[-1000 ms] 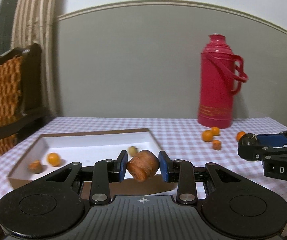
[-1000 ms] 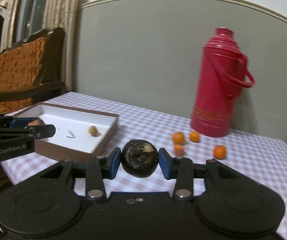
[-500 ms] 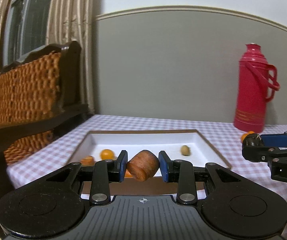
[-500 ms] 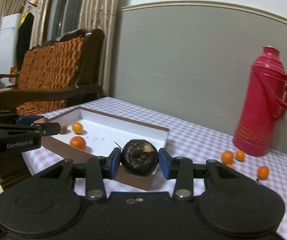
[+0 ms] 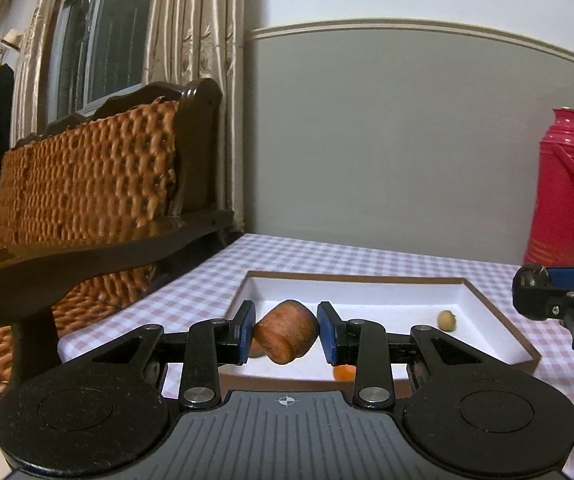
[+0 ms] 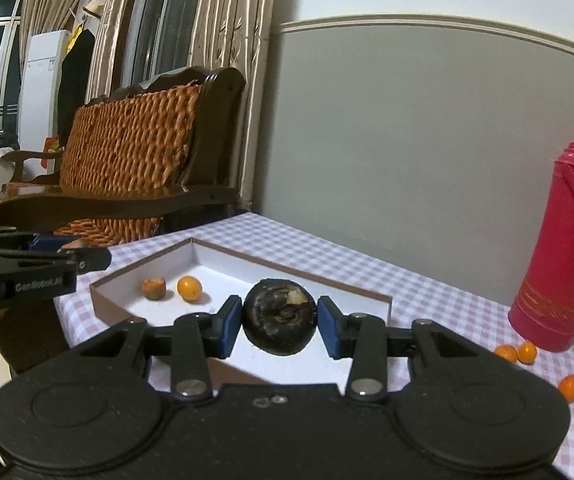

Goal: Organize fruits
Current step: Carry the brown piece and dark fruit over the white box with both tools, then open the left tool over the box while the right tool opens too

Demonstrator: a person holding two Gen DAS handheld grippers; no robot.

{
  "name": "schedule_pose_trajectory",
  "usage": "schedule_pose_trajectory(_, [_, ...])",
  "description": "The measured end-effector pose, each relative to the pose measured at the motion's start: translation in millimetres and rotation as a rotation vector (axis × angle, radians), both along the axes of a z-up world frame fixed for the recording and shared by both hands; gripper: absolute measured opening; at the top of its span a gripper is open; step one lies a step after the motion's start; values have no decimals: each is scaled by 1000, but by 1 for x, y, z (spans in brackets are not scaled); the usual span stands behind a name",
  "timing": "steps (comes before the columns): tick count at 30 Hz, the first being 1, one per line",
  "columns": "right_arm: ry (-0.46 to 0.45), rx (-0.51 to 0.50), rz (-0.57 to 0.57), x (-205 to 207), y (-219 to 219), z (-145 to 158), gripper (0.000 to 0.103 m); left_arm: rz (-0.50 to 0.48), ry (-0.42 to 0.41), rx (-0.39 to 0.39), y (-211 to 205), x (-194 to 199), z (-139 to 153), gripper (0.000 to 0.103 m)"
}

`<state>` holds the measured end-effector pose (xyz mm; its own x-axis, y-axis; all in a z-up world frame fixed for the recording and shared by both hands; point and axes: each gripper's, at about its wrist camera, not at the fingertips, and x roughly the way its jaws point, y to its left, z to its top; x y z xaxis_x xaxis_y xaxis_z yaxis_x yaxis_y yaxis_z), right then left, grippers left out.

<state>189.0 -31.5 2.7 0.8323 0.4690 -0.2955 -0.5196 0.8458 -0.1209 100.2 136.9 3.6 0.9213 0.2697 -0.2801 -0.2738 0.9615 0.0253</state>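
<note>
- Fruit is being carried over a checked counter (image 5: pixel 295 256): the left tool (image 5: pixel 286 338) is clamping a reddish-brown fruit (image 5: pixel 286 337) between its blue pads (image 5: pixel 246 332), both pads pressing on the fruit's sides.
- The right tool (image 6: pixel 280 328) is gripping a dark round fruit (image 6: pixel 279 327) the same way, its jaws closed to the fruit's width.
- Directly ahead of both tools, a shallow box (image 5: pixel 499 320) with a white inside and brown rim is sitting on the counter.
- Just beyond the left tool's right finger, a small tan fruit (image 5: pixel 445 320) is lying on the box floor; an orange fruit (image 5: pixel 344 372) is peeking out below that finger.
- Ahead and left of the right tool, a ragged orange-brown piece (image 6: pixel 153 288) and a small orange fruit (image 6: pixel 189 288) are resting close together inside the box.
- Far right of the right tool, three loose orange fruits (image 6: pixel 527 352) are lying on the counter near the foot of a red thermos (image 6: pixel 555 264).
- A woven-back wooden chair (image 6: pixel 135 168) is standing off to the left of both tools, beside the counter.
- Each tool is showing at the edge of the other's view.
</note>
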Motion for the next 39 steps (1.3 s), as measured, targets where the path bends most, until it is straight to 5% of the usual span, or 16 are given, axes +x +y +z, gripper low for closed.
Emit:
schedule_pose_trajectory(19, [12, 37, -27, 67, 13, -2, 33, 13, -10, 3, 20, 73, 6, 34])
schedule_pose_trajectory(39, [103, 56, -61, 154, 1, -16, 33, 8, 96, -10, 33, 174, -14, 35])
